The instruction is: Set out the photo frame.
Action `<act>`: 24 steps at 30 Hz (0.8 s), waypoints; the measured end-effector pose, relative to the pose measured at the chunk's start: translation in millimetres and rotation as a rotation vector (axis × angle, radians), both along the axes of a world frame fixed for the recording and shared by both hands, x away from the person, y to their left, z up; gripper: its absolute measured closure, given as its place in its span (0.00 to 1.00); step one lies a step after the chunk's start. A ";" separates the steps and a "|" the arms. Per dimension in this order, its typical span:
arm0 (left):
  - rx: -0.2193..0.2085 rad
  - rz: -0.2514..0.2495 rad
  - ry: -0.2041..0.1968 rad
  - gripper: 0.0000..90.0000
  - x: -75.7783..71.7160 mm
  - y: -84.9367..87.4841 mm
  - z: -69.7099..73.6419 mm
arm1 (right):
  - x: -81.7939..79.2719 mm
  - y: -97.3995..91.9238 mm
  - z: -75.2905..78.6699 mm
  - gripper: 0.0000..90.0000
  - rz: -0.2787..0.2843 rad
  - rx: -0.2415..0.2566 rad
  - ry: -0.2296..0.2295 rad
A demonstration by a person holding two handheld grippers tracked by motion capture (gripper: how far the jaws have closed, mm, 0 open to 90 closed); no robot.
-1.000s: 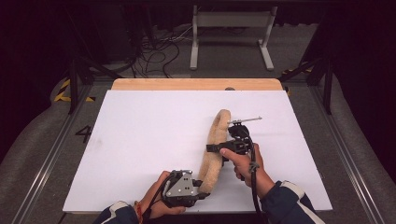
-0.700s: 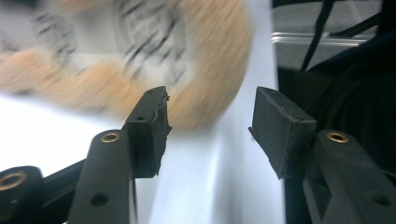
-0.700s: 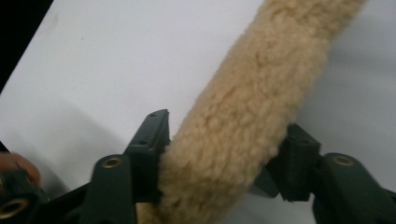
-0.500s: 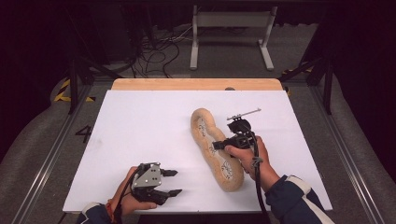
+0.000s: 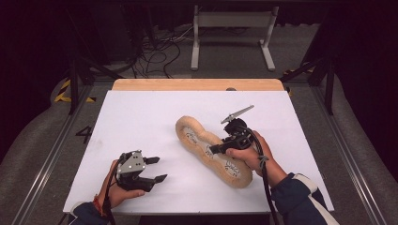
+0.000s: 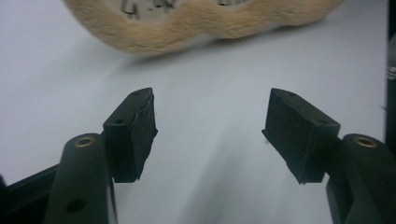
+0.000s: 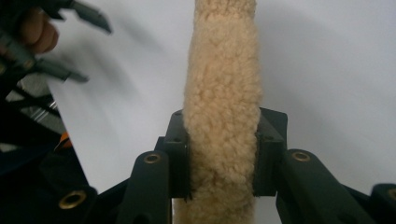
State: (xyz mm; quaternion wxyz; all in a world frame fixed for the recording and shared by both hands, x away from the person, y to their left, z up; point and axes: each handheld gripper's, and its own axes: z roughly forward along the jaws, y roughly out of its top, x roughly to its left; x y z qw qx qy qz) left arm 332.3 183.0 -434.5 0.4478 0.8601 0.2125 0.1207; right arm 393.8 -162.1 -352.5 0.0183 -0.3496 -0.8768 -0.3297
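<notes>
A white sheet point(image 5: 141, 122) covered the wooden worktop point(image 5: 197, 84); beyond it stood a metal stand point(image 5: 232, 33) and tangled cables point(image 5: 155, 51).

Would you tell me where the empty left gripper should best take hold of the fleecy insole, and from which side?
Probably the far toe end of the fleecy insole, approached from its open left side. The right gripper already clamps the narrow waist, while the left gripper stands open and apart on the white table. A level pinch across the soft rim seems safest.

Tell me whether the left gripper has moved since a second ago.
Yes. The left gripper has slid left along the near edge of the white table, away from the fleecy insole; its jaws have just been opening, with nothing between them.
</notes>
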 end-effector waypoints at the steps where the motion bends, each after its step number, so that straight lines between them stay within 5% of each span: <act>1: -0.004 0.026 0.004 0.35 4.7 1.1 -1.1 | -0.6 1.2 -0.8 0.73 0.023 -0.010 -0.001; 4: -0.009 0.066 0.017 0.29 17.1 0.8 -4.2 | -2.5 6.0 -6.4 0.73 0.086 -0.052 -0.019; 9: -0.023 0.066 0.015 0.22 33.7 -6.3 -2.1 | -1.0 5.4 -6.7 0.71 0.121 -0.053 -0.043; 14: -0.052 0.052 0.040 0.16 56.7 -22.2 -1.9 | -1.1 0.9 -1.6 0.54 0.080 -0.044 -0.092; 18: -0.035 0.033 0.062 0.17 72.5 -36.1 -5.6 | -3.6 -3.9 -3.1 0.54 0.076 -0.040 -0.098; 24: -0.043 0.049 0.067 0.17 87.2 -44.4 -7.4 | -12.7 -10.3 -2.5 0.45 0.048 -0.090 -0.178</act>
